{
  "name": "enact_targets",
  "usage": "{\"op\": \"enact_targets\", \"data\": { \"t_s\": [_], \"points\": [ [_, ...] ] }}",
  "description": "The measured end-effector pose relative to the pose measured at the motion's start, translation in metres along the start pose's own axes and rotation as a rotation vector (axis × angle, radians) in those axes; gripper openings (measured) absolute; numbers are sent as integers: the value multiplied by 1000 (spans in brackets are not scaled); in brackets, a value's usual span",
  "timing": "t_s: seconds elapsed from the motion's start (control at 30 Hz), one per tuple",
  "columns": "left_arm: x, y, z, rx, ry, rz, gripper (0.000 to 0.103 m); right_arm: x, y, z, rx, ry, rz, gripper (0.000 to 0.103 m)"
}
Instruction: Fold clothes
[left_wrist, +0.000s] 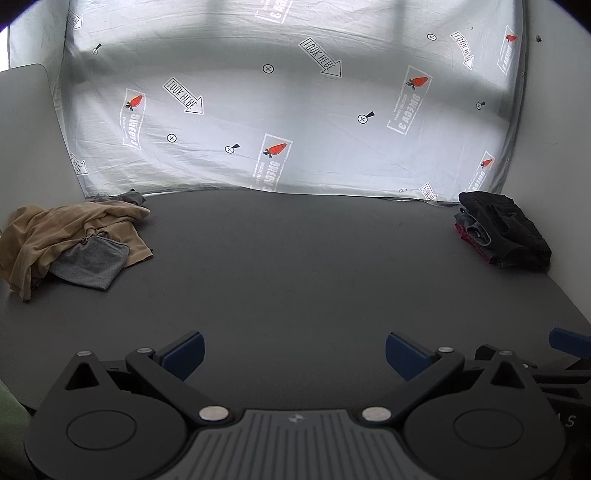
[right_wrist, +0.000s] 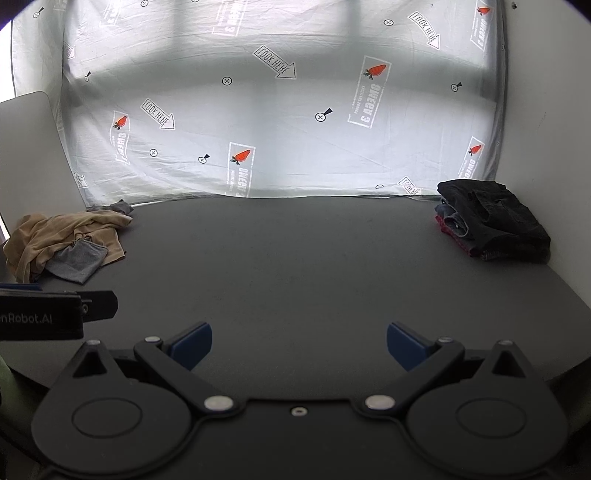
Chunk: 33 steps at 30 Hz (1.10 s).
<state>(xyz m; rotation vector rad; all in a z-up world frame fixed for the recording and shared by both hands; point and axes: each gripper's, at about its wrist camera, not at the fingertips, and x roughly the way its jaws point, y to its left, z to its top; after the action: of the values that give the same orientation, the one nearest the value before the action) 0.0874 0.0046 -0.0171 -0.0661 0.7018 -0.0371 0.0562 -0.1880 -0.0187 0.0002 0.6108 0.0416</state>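
A loose heap of unfolded clothes lies at the table's far left: a tan garment (left_wrist: 55, 229) (right_wrist: 66, 229) with a small grey piece (left_wrist: 90, 264) (right_wrist: 75, 260) on top. A stack of folded dark clothes (left_wrist: 506, 230) (right_wrist: 495, 219), black over blue and red, sits at the far right corner. My left gripper (left_wrist: 293, 352) is open and empty, low over the near table. My right gripper (right_wrist: 299, 345) is open and empty, beside it to the right. Its blue fingertip (left_wrist: 569, 338) shows in the left wrist view; the left gripper's body (right_wrist: 55, 314) shows in the right wrist view.
The dark grey table (left_wrist: 295, 277) (right_wrist: 295, 266) is backed by a white printed sheet (left_wrist: 295, 110) (right_wrist: 280, 110) hung as a curtain. A grey panel (left_wrist: 26, 122) (right_wrist: 26, 147) stands at the far left. A white wall (left_wrist: 557, 147) closes the right side.
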Motion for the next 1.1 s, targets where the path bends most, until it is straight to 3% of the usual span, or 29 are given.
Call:
{"op": "enact_targets", "data": {
  "t_s": [0.27, 0.43, 0.53, 0.77, 0.93, 1.1],
  "points": [
    [59, 29, 37, -91, 129, 103, 103, 111, -13, 45, 64, 147, 33, 102],
    [96, 47, 61, -149, 210, 167, 103, 175, 22, 66, -93, 187, 96, 102],
    [106, 78, 67, -228, 237, 222, 103, 206, 58, 76, -205, 203, 172, 102],
    [136, 198, 76, -433, 329, 321, 103, 258, 157, 104, -355, 229, 323, 101],
    [178, 311, 96, -478, 412, 366, 103, 290, 254, 122, -448, 202, 302, 101],
    [214, 412, 110, -525, 431, 381, 103, 334, 364, 147, -573, 135, 314, 101]
  ]
}}
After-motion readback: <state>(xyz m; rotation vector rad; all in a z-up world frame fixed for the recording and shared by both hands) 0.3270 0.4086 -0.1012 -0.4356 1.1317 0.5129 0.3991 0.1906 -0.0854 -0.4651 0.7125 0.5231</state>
